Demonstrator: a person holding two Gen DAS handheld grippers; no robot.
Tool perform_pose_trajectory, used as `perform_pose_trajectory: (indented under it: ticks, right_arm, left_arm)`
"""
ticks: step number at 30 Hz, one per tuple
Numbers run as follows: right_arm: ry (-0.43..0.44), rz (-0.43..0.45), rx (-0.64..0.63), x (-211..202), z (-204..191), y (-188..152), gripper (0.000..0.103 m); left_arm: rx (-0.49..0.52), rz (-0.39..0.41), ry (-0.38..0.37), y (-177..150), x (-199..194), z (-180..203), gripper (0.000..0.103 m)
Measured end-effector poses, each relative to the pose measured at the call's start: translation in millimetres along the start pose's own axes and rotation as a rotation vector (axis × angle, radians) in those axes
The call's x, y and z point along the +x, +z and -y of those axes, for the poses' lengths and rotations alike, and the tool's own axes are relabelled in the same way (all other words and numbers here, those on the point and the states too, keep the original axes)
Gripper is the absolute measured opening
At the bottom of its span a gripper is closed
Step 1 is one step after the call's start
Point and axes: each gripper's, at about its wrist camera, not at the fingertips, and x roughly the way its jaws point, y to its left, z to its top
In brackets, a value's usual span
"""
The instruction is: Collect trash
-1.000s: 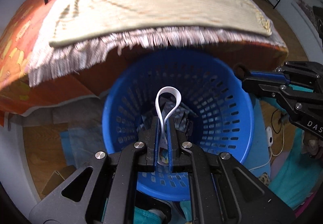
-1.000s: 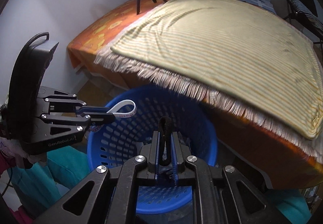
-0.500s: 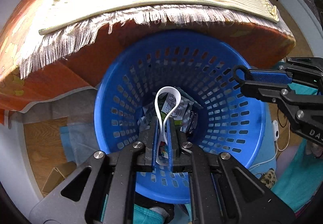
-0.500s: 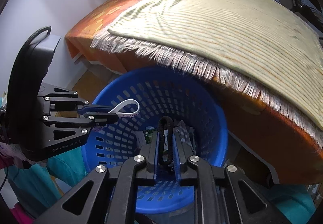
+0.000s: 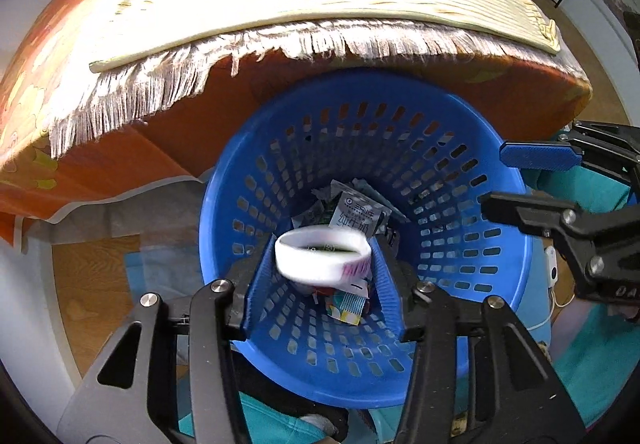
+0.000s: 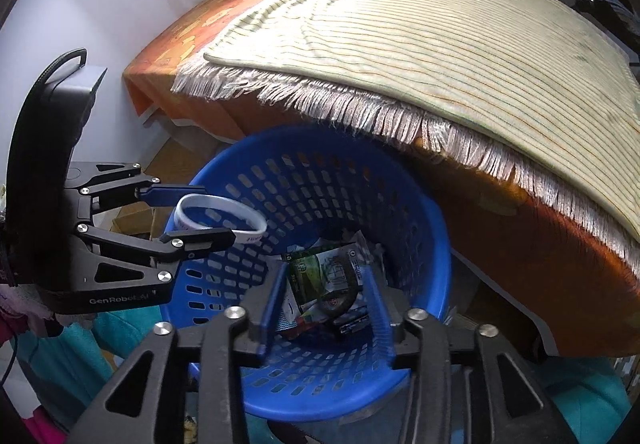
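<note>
**Letting go over the basket**

Both my claws hang over the blue basket [image 5: 500, 284], pointing steeply down into it, and both have just been opening. My left claw [image 5: 326, 276] is spread now, and the white wristband [image 5: 322, 258] has sprung back into a round loop between its blue pads; it looks blurred, so I judge it is dropping or about to, with no pad pressing on it. From the right wrist view the same band [image 6: 220, 218] shows between the left claw's [image 6: 196, 212] fingers, above the basket's near rim.

My right claw [image 6: 326, 296] is spread too, with nothing gripped. A dark ring-shaped band [image 6: 340, 294] lies below it on the wrappers [image 6: 320, 276] at the bottom of the basket, so that piece seems to be in already.

To finish the drop well, I would keep the left claw steady and wide until the wristband clears the pads, because a springy loop can catch on a fingertip. It sits nearer the rim than the middle in the right view, so any sideways jerk might flick it out towards the bed [image 6: 520, 244] or the floor. Only then should I lift away.
</note>
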Motion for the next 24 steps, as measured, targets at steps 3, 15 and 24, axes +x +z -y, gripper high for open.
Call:
perform_pose_trajectory:
  ticks: [3,15,24]
  right_arm:
    - [-0.005,-0.001,0.0,-0.1,-0.5,0.2,0.056]
    - [-0.034,0.0,0.032,-3.2,5.6,1.0,0.085]
    - [-0.089,0.014,0.05,-10.4,10.0,3.9,0.086]
  left_arm:
    - [-0.001,0.007,0.005,0.7,-0.2,0.2,0.059]
    - [-0.024,0.023,0.017,2.9,-2.8,-4.2,0.069]
    - [-0.044,0.043,0.02,7.2,-8.3,-7.9,0.073]
